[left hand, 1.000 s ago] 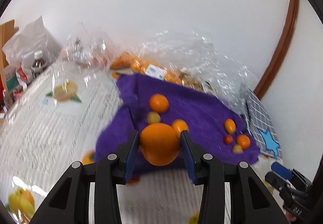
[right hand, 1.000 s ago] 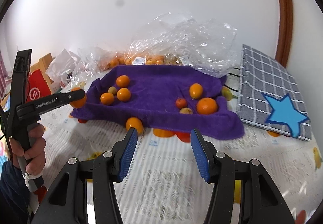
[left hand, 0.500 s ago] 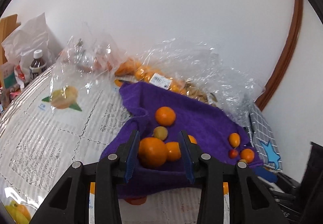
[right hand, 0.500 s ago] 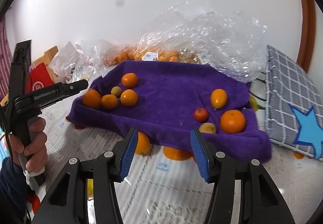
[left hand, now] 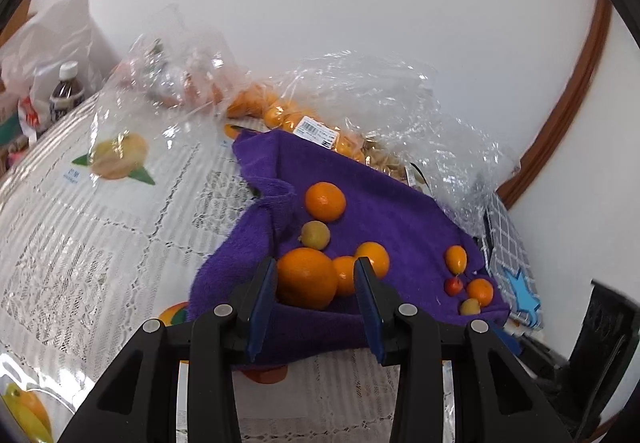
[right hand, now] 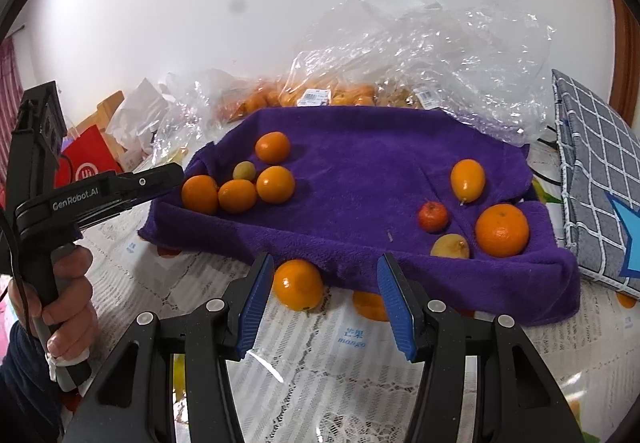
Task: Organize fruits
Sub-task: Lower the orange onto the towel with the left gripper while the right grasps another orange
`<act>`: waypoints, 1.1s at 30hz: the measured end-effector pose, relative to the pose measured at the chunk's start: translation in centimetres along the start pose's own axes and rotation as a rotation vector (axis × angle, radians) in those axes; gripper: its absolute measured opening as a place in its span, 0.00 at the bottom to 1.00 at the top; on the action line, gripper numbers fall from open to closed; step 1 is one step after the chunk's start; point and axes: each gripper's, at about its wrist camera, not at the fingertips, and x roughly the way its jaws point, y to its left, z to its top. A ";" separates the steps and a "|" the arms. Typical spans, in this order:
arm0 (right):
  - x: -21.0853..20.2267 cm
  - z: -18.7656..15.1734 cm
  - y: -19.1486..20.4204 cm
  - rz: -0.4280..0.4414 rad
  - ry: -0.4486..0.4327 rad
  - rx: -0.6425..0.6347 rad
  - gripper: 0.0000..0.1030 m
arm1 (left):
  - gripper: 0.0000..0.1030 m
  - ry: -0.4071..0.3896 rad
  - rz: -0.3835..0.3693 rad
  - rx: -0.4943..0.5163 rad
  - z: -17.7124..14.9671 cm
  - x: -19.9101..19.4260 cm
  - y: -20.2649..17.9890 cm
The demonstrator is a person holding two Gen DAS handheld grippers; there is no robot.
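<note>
Left gripper (left hand: 316, 285), lower centre of its view: jaws apart, large orange (left hand: 306, 283) between them, touching the left pad at most; it sits on the near-left edge of the purple towel (left hand: 400, 219). One second ago the jaws were clamped on this orange, carried in front of the towel's near edge; half a second ago they had already loosened. Released now. In the right view the same gripper (right hand: 176, 177) enters from the left edge, the tip beside that orange (right hand: 199, 194).

Right gripper (right hand: 322, 293), bottom centre: jaws wide, nothing held. It has come closer to the towel since a second ago; a loose orange (right hand: 298, 284) on the tablecloth (right hand: 304, 355) lies just inside the left pad, against the towel's front hem.

Around: left cluster on the towel of three more oranges and a small yellowish fruit (right hand: 244, 170); right cluster of an oval orange fruit (right hand: 467, 179), small red fruit (right hand: 432, 216), yellow fruit (right hand: 450, 246) and big orange (right hand: 502, 230). Crumpled clear plastic bags (right hand: 420, 43) behind, with fruit inside, probably more oranges, blurred. Grey checked cushion (right hand: 596, 179) at right edge, cut off.

Hidden: an orange shape under the towel hem by the right pad could be fruit or tablecloth print.
</note>
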 end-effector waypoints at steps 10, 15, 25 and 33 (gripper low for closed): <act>2.9 -0.6 1.5 -0.007 0.115 -0.063 0.52 | 0.38 -0.001 -0.020 -0.077 0.5 -0.2 1.6; 4.0 -0.5 1.5 -0.002 0.149 -0.056 0.31 | 0.38 -0.001 -0.030 -0.058 0.5 -0.3 1.1; -0.5 -0.4 0.5 0.058 0.006 -0.039 0.31 | 0.38 0.002 0.038 0.069 0.0 0.7 -1.1; -2.6 2.2 -2.9 -0.028 -0.046 -0.034 0.31 | 0.38 0.086 0.149 0.180 0.4 2.8 -3.0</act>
